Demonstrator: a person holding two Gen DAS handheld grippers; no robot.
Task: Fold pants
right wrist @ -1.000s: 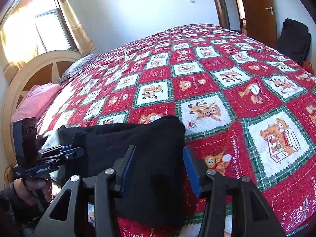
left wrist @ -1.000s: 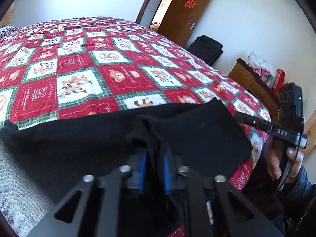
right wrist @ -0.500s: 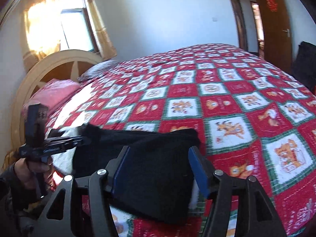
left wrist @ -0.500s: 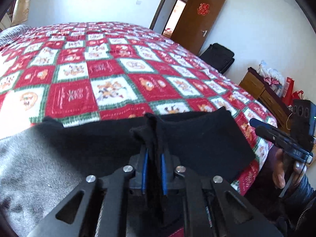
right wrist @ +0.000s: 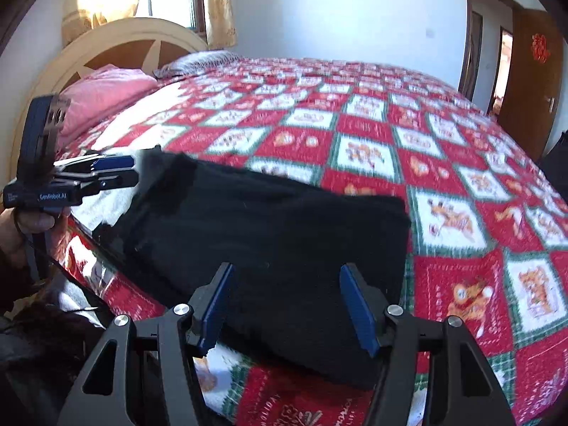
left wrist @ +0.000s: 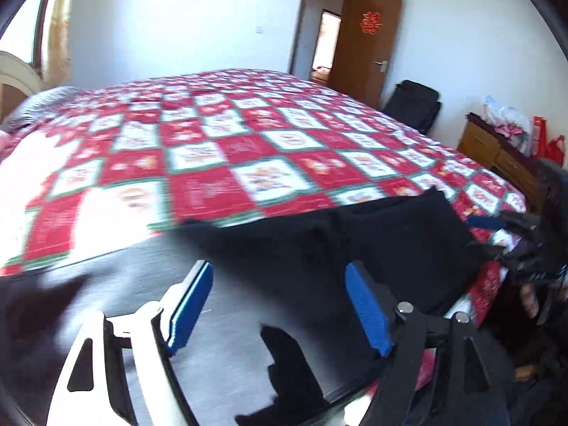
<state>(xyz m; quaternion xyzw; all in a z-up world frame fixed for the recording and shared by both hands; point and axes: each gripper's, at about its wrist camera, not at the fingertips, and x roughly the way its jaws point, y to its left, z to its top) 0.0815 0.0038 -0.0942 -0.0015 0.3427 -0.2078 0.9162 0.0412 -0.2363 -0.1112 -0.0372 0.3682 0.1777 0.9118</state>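
The black pants (left wrist: pixel 372 241) lie as a folded, thick rectangle at the near edge of the bed. In the left wrist view my left gripper (left wrist: pixel 278 305) hovers over their left part. Its jaws are opening wide and its blue pads (left wrist: pixel 191 305) touch no cloth. My right gripper (right wrist: pixel 287 305) is open above the right end of the pants (right wrist: pixel 277 230), which lie beneath the gap and are not pinched. Each gripper shows in the other's view: the right gripper (left wrist: pixel 482 236) at the pants' right corner, the left gripper (right wrist: pixel 133 170) at their left corner.
A red, white and green checkered quilt (right wrist: pixel 443 163) covers the bed. A cream headboard (right wrist: pixel 117 35) and a pink pillow (right wrist: pixel 103 88) are at the far left. A wooden door (left wrist: pixel 365 46), a black bag (left wrist: pixel 413 103) and a cluttered wooden cabinet (left wrist: pixel 497 149) line the right wall.
My left gripper has let go of the pinched fold of black cloth, and its jaws have spread wide. The right gripper's jaws have widened a little. Both hands have drawn back from the pants.
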